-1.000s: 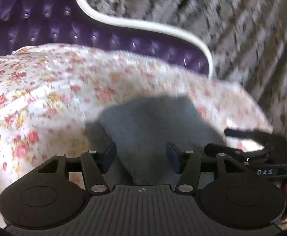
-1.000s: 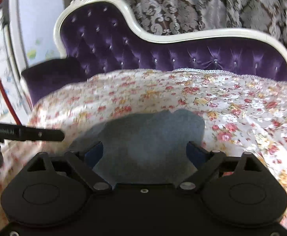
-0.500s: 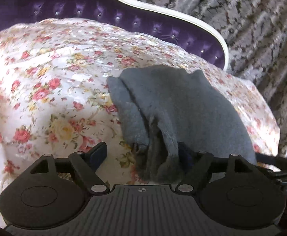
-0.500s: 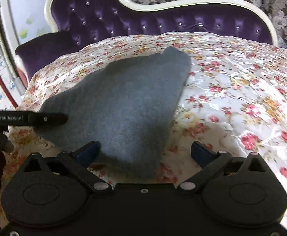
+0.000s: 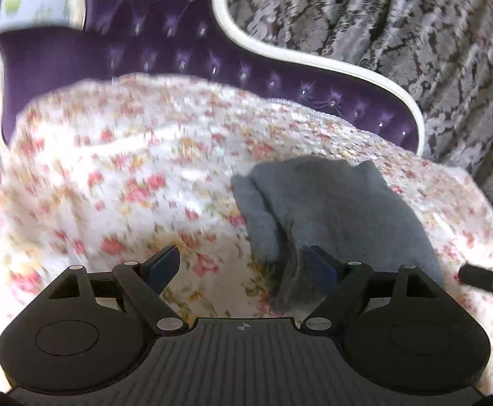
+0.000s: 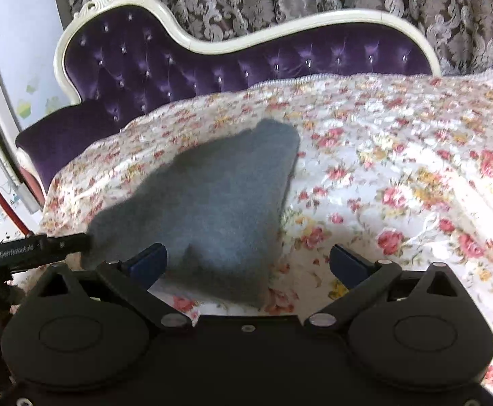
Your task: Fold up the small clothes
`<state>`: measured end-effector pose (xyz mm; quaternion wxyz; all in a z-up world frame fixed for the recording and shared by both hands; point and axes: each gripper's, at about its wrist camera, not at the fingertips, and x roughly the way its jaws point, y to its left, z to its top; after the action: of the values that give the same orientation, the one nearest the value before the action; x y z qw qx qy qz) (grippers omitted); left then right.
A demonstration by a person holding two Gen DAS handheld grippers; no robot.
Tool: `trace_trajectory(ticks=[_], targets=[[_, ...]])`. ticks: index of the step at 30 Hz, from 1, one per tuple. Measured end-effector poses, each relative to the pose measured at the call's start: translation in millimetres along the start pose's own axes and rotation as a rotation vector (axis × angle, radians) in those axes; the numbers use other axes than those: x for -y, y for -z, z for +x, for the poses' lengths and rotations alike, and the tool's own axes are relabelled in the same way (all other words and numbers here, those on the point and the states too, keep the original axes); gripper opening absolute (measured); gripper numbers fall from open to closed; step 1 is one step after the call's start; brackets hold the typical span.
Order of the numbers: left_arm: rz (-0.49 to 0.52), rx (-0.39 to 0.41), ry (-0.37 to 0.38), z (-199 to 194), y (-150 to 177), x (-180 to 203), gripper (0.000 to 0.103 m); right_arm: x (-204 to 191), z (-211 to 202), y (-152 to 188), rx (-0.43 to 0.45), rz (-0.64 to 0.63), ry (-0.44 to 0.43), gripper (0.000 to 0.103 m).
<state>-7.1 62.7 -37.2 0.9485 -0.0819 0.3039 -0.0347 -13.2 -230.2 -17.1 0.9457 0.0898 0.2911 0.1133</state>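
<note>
1. Both tools have let go of the grey garment [image 6: 212, 203] within the last second; a second ago it filled the space between each pair of pads, and now it lies on its own on the flowered cover
2. The left tool [image 5: 243, 264] has just been opening its jaws; they stand apart, with only the near, rumpled corner of the cloth lying against the right-hand pad, and nothing is pinched
3. The right tool [image 6: 246, 260] has likewise been spreading and now stands wide, with the garment's near edge reaching in by its left pad and bare cover under the rest of the gap
4. Both views have drawn back from the cloth, so more of it shows than half a second ago
5. Judged from this, one fold has been laid down: the garment sits doubled, with a thick rolled edge on its left side in the left wrist view and a loose flap at the near corner that may want smoothing
6. The garment rests near the front of the floral bedspread [image 6: 398, 169], which covers a soft, lumpy seat
7. Behind it runs the purple tufted back of a sofa [image 6: 212, 64] with a cream frame; grey patterned curtains [image 5: 398, 34] hang beyond, and a strip of wooden floor shows at the far left of the left wrist view
</note>
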Motion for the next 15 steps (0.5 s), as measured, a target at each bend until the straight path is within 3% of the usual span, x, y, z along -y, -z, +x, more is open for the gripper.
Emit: trace_trajectory(ticks=[4, 8, 11, 15], targets=[[0.094, 0.055, -0.034, -18, -9, 27, 0.082, -16, -9, -8, 0.034, -0.030, 0.077, 0.102], [0.049, 0.064, 0.008, -26, -19, 37, 0.082, -28, -19, -13, 0.085, -0.057, 0.156, 0.102], [-0.014, 0.006, 0.013, -22, -24, 37, 0.082, -27, -26, -16, 0.096, -0.039, 0.132, 0.102], [0.011, -0.008, -0.084, -23, -20, 42, 0.082, -21, -28, -17, 0.075, 0.000, 0.086, 0.102]])
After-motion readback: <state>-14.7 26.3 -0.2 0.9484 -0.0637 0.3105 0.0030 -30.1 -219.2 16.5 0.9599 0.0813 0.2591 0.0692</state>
